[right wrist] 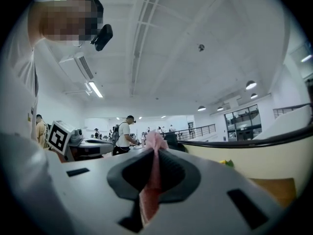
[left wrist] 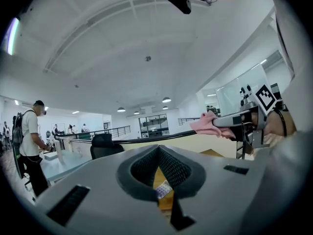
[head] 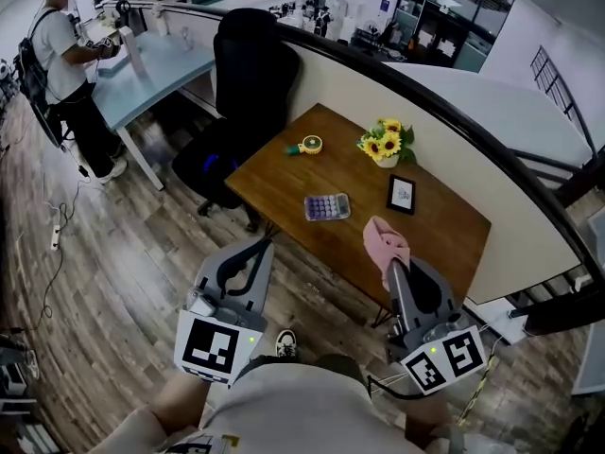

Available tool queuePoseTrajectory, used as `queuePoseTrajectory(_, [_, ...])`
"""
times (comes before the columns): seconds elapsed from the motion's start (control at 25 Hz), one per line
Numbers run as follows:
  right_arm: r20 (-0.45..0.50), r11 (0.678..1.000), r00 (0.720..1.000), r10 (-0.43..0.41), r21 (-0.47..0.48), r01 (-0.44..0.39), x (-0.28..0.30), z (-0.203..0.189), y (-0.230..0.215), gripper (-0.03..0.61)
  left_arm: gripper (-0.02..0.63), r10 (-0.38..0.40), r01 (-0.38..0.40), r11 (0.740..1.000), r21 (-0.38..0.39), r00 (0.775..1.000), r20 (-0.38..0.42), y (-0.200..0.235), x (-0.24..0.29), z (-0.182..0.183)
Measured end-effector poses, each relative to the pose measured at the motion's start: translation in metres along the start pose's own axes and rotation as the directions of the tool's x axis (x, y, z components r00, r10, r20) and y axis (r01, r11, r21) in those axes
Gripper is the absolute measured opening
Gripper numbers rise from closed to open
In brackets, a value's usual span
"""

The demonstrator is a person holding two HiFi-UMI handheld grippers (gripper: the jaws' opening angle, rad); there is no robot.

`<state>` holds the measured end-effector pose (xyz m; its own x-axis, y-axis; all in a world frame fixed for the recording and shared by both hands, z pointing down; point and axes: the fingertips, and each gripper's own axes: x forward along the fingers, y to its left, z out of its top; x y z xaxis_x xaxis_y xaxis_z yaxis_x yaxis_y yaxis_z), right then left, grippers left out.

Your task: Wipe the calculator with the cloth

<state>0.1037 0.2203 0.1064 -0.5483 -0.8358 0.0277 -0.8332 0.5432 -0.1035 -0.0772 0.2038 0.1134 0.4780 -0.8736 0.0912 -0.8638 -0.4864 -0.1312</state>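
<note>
Head view, nearest first: both grippers low by the body, short of the table (head: pixel 444 227) edge. On the near left, left gripper (head: pixel 262 246) with jaws drawn together on nothing. Through the thin slit in the left gripper view, only wood and the calculator (left wrist: pixel 163 191). On the near right, right gripper (head: pixel 391 265) clamped on the pink cloth (head: pixel 386 238), a bunched fold standing above the tips. Same clamp plain in the right gripper view, cloth (right wrist: pixel 150 180) pinched between the pads.

Farther out, calculator (head: pixel 327 206) flat near the middle of the table, ahead and left of the cloth. Picture frame (head: pixel 402 194) just beyond to its right, sunflowers (head: pixel 386 142) behind that.

Wiping apparently not yet begun. Best to carry the cloth forward and left, then lower the loose fold onto the keys, not the hard jaw tips. Light pressure; likely a light thing, apt to skate on the wood. Worth bracing its left end with the closed left jaws. Strokes along the length, away from the frame.
</note>
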Motion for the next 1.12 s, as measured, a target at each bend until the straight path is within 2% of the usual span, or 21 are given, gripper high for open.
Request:
queuePoseTrajectory(0.16, [-0.009, 1.000, 1.000, 0.007, 0.030, -0.007, 0.029, -0.004, -0.009, 0.031, 0.003, -0.016, 0.016, 1.000, -0.024, 1.000, -0.023, 0.016, 0.020, -0.014])
queuePoseTrajectory(0.4, [-0.057, 0.999, 0.998, -0.012, 0.033, 0.014, 0.064, -0.020, -0.036, 0.031, 0.003, 0.002, -0.004, 0.997, -0.078, 1.000, -0.029, 0.040, 0.047, -0.026])
queuePoseTrajectory(0.68, [-0.094, 0.998, 0.996, 0.003, 0.055, 0.003, 0.109, -0.036, -0.074, 0.031, 0.003, 0.011, -0.014, 0.999, -0.052, 0.998, -0.060, 0.062, 0.101, -0.032])
queuePoseTrajectory(1.12, [-0.136, 0.995, 0.990, 0.029, 0.100, -0.015, 0.190, -0.058, -0.163, 0.031, 0.003, 0.007, -0.010, 1.000, -0.018, 0.990, -0.140, 0.084, 0.214, -0.052])
